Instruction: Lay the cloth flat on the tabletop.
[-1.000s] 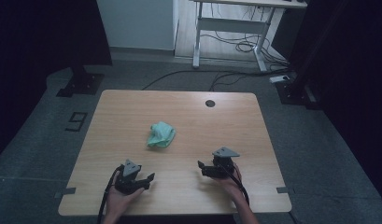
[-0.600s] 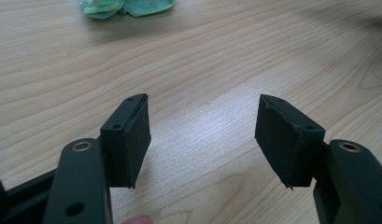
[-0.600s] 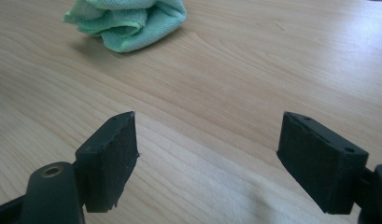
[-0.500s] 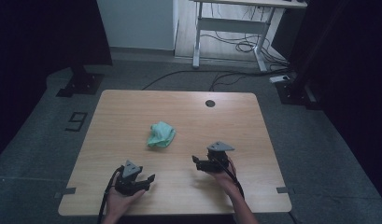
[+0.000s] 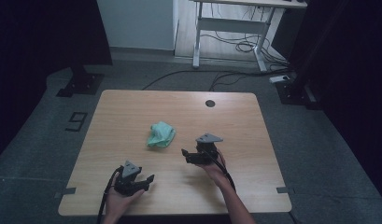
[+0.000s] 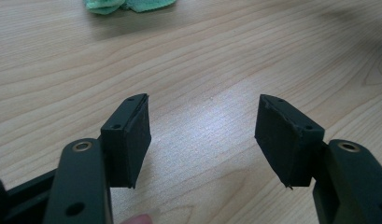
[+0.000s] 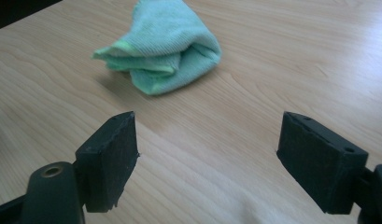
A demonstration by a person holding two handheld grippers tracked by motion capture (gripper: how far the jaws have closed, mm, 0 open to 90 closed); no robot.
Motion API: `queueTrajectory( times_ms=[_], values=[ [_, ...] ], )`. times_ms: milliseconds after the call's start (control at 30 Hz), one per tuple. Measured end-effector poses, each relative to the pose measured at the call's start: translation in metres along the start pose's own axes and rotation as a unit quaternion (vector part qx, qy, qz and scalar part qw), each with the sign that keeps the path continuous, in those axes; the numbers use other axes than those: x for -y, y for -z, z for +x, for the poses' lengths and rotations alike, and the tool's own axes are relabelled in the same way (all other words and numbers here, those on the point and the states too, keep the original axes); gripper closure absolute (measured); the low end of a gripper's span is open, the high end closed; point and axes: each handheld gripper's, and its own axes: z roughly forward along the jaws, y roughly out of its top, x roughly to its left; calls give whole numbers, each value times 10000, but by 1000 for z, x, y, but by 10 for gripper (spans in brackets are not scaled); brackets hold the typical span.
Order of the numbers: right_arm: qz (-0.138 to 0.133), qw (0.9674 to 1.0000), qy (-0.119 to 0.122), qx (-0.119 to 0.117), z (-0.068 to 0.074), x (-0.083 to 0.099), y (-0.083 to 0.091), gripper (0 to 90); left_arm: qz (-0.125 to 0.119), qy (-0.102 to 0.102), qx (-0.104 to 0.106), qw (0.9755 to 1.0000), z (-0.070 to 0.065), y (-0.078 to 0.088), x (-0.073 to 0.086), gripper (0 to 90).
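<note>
a person is sitting at a light wooden table [image 5: 254, 121], holding 2 black two-jaw grippers. a crumpled mint-green cloth [image 5: 160, 134] is lying near the middle of the table, bunched into a loose folded heap. the right gripper [image 5: 185, 155] is hovering just to the right of the cloth, pointing toward it, jaws spread wide and holding nothing — in the right gripper view the cloth [image 7: 163, 44] is sitting a little beyond the open jaws. the left gripper [image 5: 149, 179] is resting near the front edge, well apart from the cloth, jaws also wide apart and empty. the cloth looks soft, light and limp, likely to sag when lifted — pinching a raised fold or the thick bunched edge seems best.
</note>
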Motion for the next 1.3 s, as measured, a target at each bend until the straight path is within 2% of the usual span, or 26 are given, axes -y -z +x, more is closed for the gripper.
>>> queueTrajectory(
  times_ms=[267, 400, 767, 1000, 1300],
  values=[
    [28, 9999, 37, -89, 6, -12, -17, 201, -31, 82, 36, 10000, 2, 1, 1, 361],
    [43, 9999, 17, -136, 7, -16, -25, 201, -2, 57, 59, 10000, 1, 1, 1, 361],
    [-8, 9997, 40, -224, 11, -29, -37, 201, 25, 54, 86, 9999, -1, -1, 2, 361],
    [10, 9996, 26, -291, 11, -38, -45, 201, 128, 38, 92, 9999, -1, -7, 4, 361],
    [39, 9994, 28, -329, 16, -50, -59, 197, 80, 65, 107, 9999, 1, -3, 4, 361]
  ],
)
